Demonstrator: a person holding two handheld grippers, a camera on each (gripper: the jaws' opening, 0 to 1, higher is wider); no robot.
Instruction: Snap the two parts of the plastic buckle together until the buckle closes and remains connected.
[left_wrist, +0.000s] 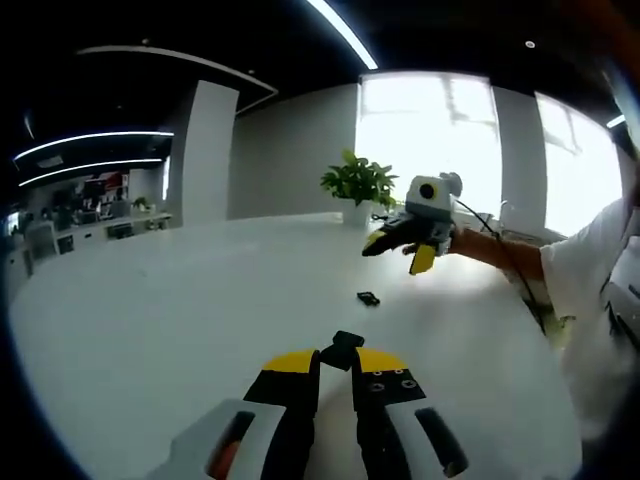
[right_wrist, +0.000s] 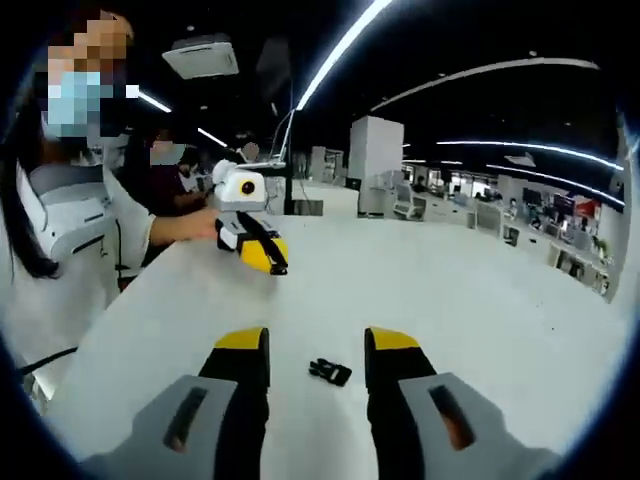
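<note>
In the left gripper view my left gripper (left_wrist: 335, 362) has its yellow-tipped jaws nearly together, shut on one black buckle part (left_wrist: 346, 347) that sticks out past the tips. The other black buckle part (left_wrist: 368, 298) lies loose on the white table (left_wrist: 150, 320) further ahead. My right gripper (left_wrist: 398, 250) hovers beyond it, jaws apart. In the right gripper view my right gripper (right_wrist: 316, 345) stands open just above the table, and the loose buckle part (right_wrist: 330, 372) lies on the surface between its jaws. The left gripper (right_wrist: 270, 258) is farther back on the left, held by a hand.
A potted plant (left_wrist: 358, 185) stands at the table's far edge in front of bright windows. A person in a white top (right_wrist: 70, 240) stands at the table's left side in the right gripper view. Office desks and pillars lie beyond the table.
</note>
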